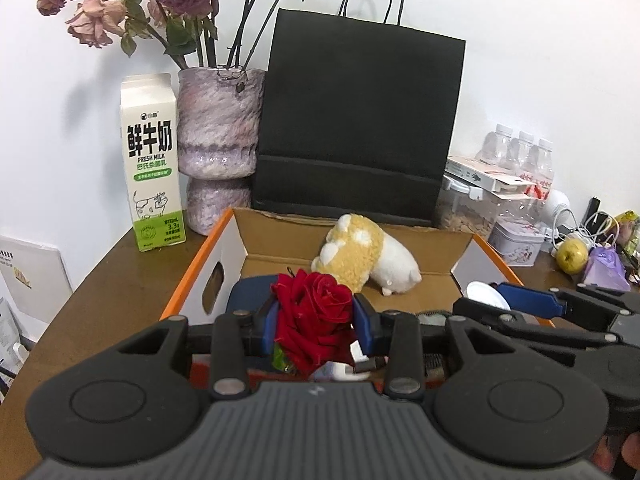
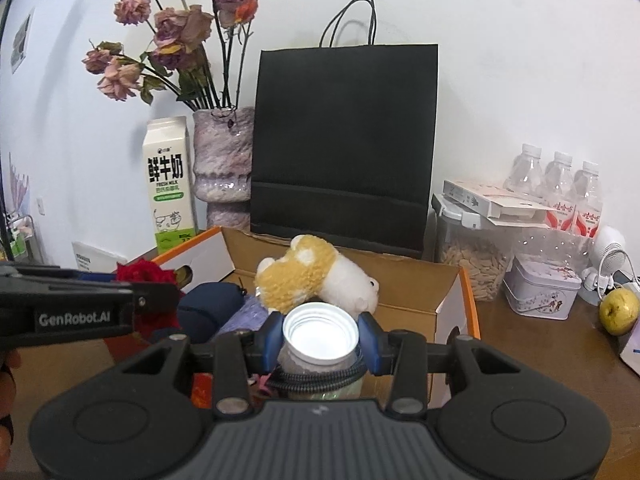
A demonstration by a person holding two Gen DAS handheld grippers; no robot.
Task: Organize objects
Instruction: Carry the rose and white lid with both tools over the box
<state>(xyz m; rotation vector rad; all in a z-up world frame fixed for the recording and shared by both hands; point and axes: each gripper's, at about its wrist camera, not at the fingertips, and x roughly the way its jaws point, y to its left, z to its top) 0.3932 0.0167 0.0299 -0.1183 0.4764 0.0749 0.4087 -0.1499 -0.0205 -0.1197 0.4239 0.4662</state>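
Red cloth rose (image 1: pixel 314 312) sits squeezed between the blue pads of the left gripper (image 1: pixel 316 320), which is closed on it. The rose is held over the near left part of the open cardboard box with orange edges (image 1: pixel 192 268). The right gripper (image 2: pixel 320 340) is closed on a clear plastic jar with a white screw lid (image 2: pixel 319 334); the pads press on both sides just under the lid. The jar is held upright over the near part of the same box. In the left view the right gripper shows at the far right, with the white lid in front of it.

Inside the box a fluffy yellow and white soft toy (image 2: pixel 316 276) lies on its side, near the far wall. A dark blue soft thing (image 2: pixel 212 308) lies in the left part of the box.

Behind the box stands a tall black paper bag with string handles (image 1: pixel 360 120). Left of the bag is a purple bumpy vase with dried pink roses (image 1: pixel 220 140), and left of that a white and green milk carton (image 1: pixel 152 160). All of them rest on the brown wooden surface (image 1: pixel 100 300). Far right on the surface are three clear water bottles (image 2: pixel 560 188), a small tin box (image 2: pixel 540 288) and a yellow-green apple (image 2: pixel 618 310).
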